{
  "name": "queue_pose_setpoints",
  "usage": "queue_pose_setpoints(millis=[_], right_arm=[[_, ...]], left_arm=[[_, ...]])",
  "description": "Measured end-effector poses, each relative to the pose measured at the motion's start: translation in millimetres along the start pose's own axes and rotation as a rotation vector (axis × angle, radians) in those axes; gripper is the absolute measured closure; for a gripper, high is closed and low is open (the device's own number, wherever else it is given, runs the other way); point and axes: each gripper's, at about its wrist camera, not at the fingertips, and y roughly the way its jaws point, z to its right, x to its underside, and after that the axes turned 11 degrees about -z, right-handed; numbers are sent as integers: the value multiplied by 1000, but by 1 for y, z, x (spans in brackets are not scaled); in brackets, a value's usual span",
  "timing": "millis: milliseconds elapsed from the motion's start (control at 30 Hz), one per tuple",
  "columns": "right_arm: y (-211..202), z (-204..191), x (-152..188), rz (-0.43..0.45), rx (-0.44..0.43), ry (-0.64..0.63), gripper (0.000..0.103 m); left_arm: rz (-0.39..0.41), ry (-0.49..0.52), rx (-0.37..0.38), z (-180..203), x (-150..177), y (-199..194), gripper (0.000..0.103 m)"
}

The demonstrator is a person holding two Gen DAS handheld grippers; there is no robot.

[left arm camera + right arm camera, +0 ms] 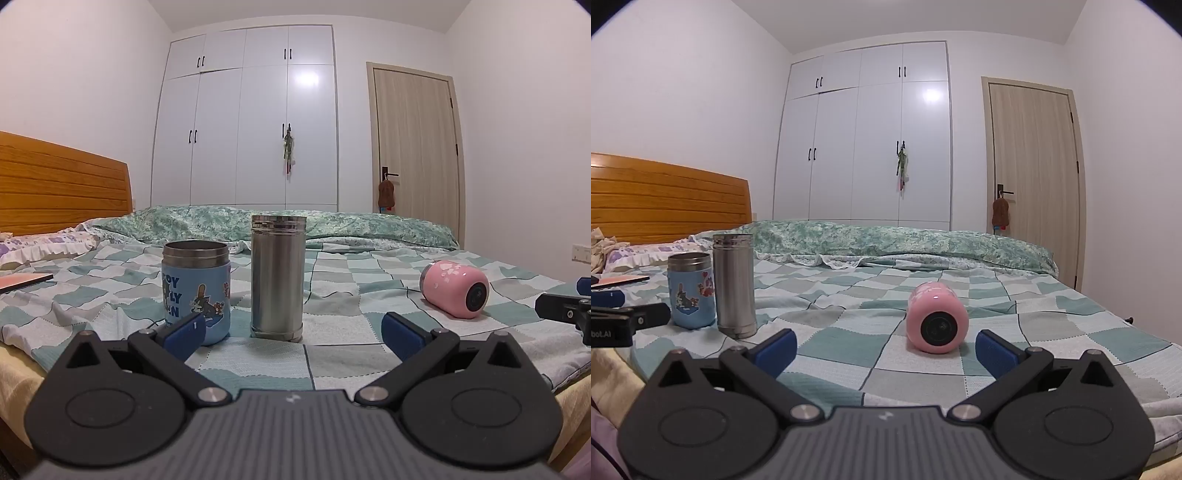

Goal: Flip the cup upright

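Both pairs of jaws are standing wide apart and gripping nothing: the right gripper (885,349) is facing the pink cup (936,318) from near the edge of the bed, and the left gripper (291,330) is pointing at the two cups that already stand upright.

That pink cup (455,289) is lying on its side on the checked bedspread (1052,325), well apart from the blue cartoon cup (690,291) and the tall steel cup (734,284) to its left. One dark circular end is facing the right wrist camera — whether that is the mouth or the base I cannot tell.

It is looking like an insulated metal tumbler with a glossy painted shell: rigid, not fragile, probably light if empty, and likely slippery under the blue pads (993,349). Being round and resting on soft, wrinkled bedding, it is probably going to roll at a sideways nudge.

The sensible hold, I judge, is across the barrel near its middle, jaws closing on the two curved sides rather than on the ends, so the cup can be swung up without sliding out. Setting it down is calling for care too, since the yielding bedspread is offering a poor footing and a narrow base could tip.
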Motion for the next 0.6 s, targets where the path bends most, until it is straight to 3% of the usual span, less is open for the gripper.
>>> queue_pose_setpoints(millis=[600], right_arm=[[0,-1,0,5,0,0,0]], left_arm=[[1,0,2,0,-1,-1,0]])
